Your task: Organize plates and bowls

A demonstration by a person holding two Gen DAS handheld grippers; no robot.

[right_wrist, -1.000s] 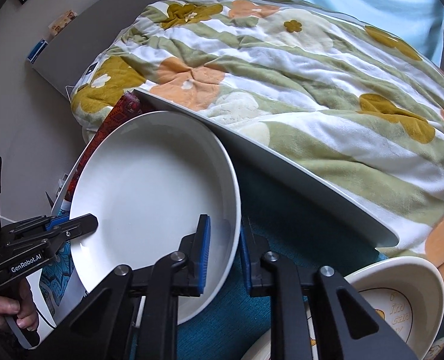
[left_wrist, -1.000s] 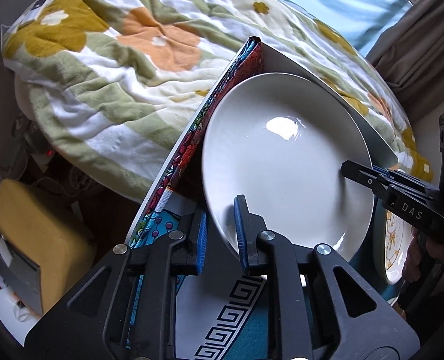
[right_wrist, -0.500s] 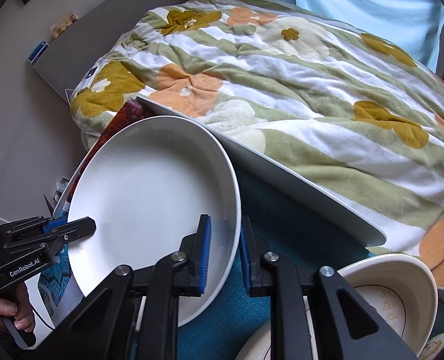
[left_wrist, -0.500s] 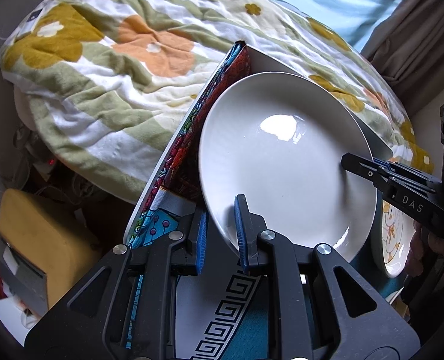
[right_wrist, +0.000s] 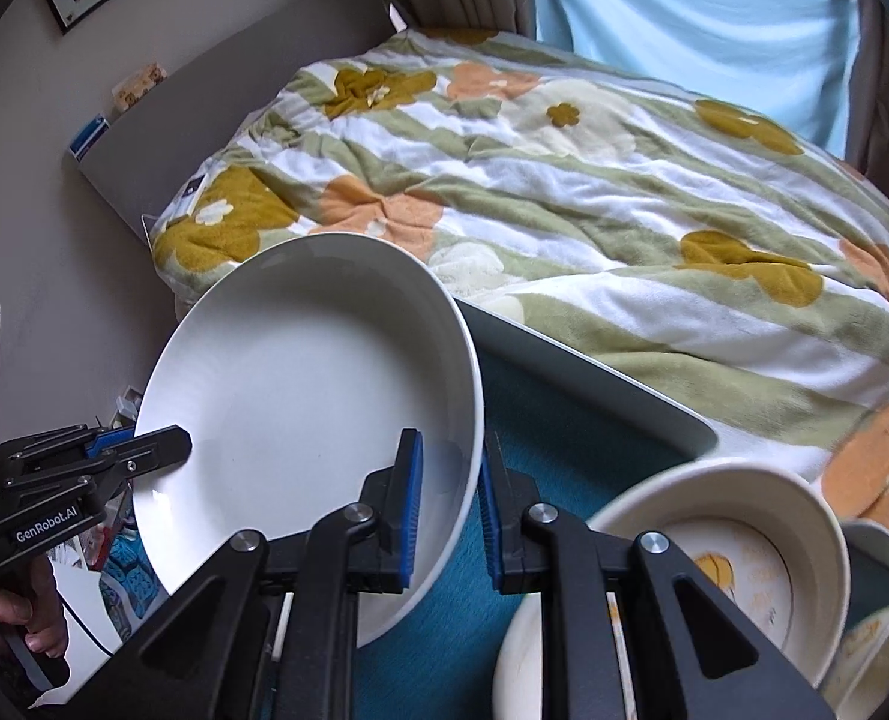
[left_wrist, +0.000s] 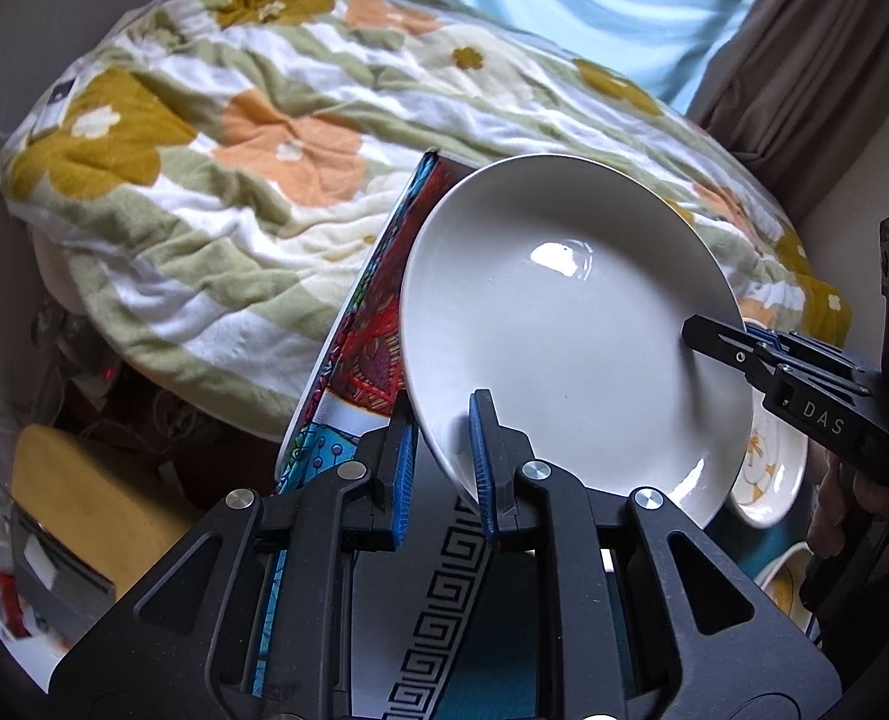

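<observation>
A large white plate (left_wrist: 564, 330) (right_wrist: 300, 390) hangs tilted above the table, held by both grippers at opposite rims. My left gripper (left_wrist: 444, 420) is shut on the plate's near-left rim, which sits between its blue pads. My right gripper (right_wrist: 451, 444) is shut on the plate's right rim in the same way. In the left wrist view the right gripper (left_wrist: 714, 336) reaches in from the right. In the right wrist view the left gripper (right_wrist: 162, 441) reaches in from the left, with a hand on its handle.
A cream bowl (right_wrist: 732, 540) with a yellow pattern sits on a plate at the lower right, and more dishes lie at the edge. The table (right_wrist: 594, 372) carries a teal cloth and a colourful mat (left_wrist: 372, 348). A bed with a flowered blanket (right_wrist: 564, 192) lies just behind it.
Both grippers have risen with the white plate held between them. The table and the bowls have dropped lower in view, and more of the bed and window shows.
</observation>
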